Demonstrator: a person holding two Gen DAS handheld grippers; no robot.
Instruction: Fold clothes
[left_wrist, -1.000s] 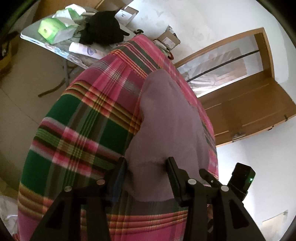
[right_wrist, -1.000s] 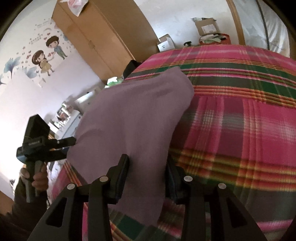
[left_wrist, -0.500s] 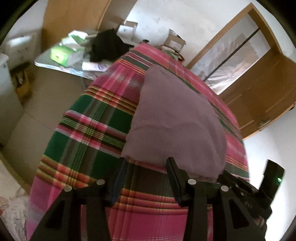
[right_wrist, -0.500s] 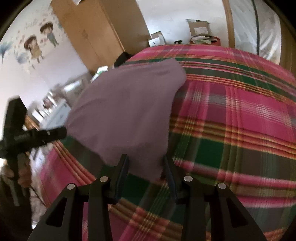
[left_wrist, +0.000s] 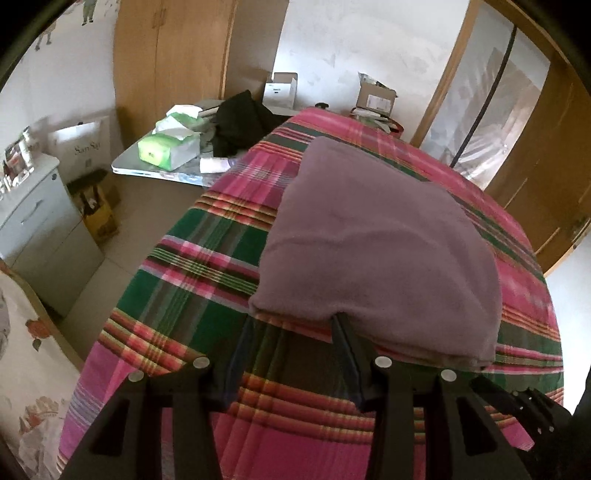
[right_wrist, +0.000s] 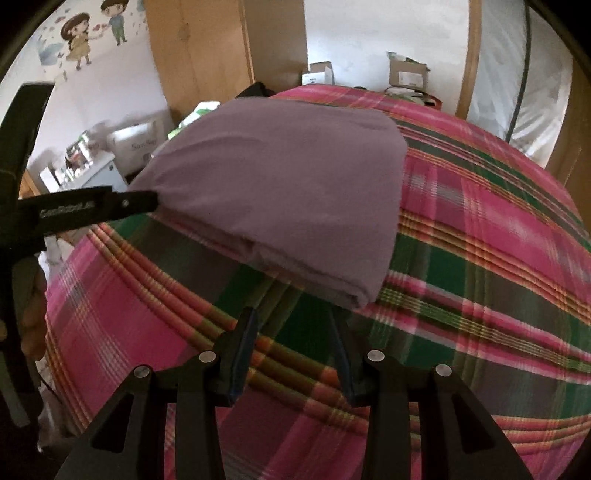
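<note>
One purple cloth lies folded flat on my one plaid bedspread, its stacked layers showing along the near edge. My left tongs stand wide with nothing between the two fingers; the right-hand finger tip touches or slips just under the cloth's near edge, and the left-hand one sits over bare plaid. From my right side the left tongs' tip reaches the cloth's left corner, though I cannot tell if it pinches anything there. My right tongs are also wide and empty, just short of the cloth's near right corner. Beside the bed, one low table carries one green tissue pack and one black garment. Two cardboard boxes sit by the far wall, and one wardrobe stands behind.
</note>
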